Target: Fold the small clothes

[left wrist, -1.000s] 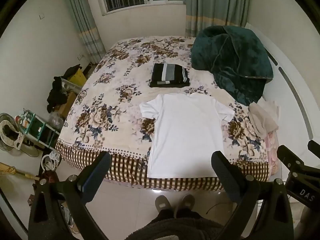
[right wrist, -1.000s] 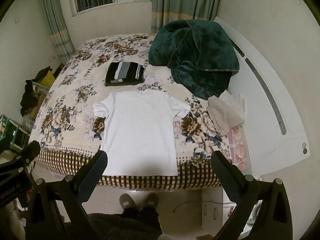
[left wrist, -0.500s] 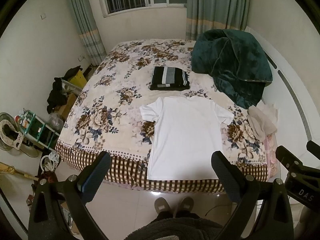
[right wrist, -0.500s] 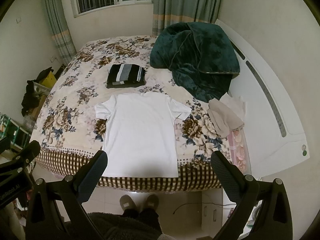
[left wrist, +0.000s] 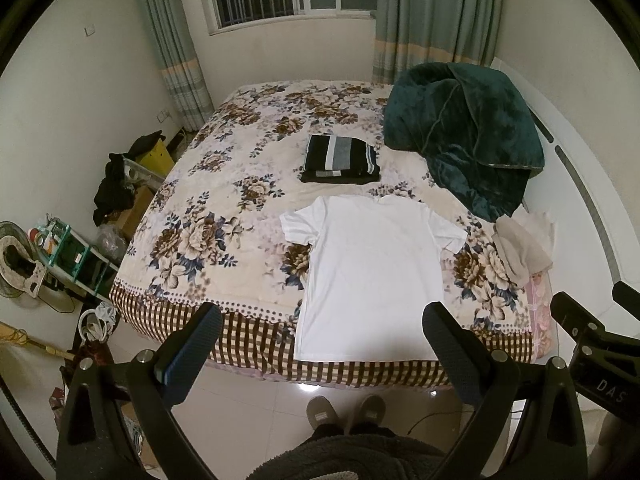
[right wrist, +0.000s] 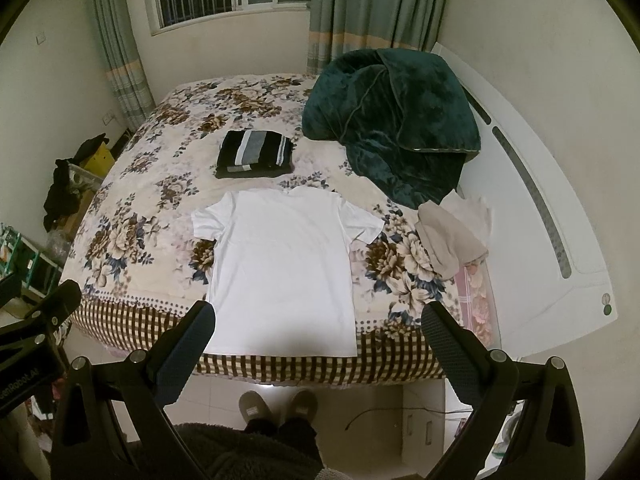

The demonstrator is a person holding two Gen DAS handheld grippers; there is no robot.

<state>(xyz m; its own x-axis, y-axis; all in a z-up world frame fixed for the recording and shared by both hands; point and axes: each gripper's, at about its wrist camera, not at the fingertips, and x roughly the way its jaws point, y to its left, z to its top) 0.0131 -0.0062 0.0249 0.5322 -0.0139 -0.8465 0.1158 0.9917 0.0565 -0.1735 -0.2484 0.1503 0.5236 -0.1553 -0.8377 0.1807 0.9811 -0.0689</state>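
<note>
The bed [left wrist: 248, 200], covered with a floral spread that has a checked border, fills most of both views. A white headboard panel [right wrist: 532, 216] runs along its right side. A dark green blanket [left wrist: 464, 136] lies bunched at the far right of the bed, against the panel. The white T-shirt [left wrist: 372, 276] is spread flat near the front edge of the bed, collar away from the person, both sleeves out; its hem reaches onto the checked border. A beige cloth pile [left wrist: 524, 248] lies crumpled just beside the shirt's right sleeve, apart from it and touching the blanket's lower edge. A folded black-and-grey striped garment [left wrist: 340, 158] sits just beyond the collar, apart from the shirt.

Floor items to the left of the bed: a green shelf rack [left wrist: 76, 252], a yellow box [left wrist: 158, 154] with dark clothing draped near it, and a fan [left wrist: 18, 258].

The left gripper [left wrist: 320, 334] and right gripper [right wrist: 318, 330] are both held above the floor in front of the bed, jaws spread wide, holding nothing. Nothing lies on the shirt. The person's slippers [right wrist: 276, 402] stand on the tiled floor below.
</note>
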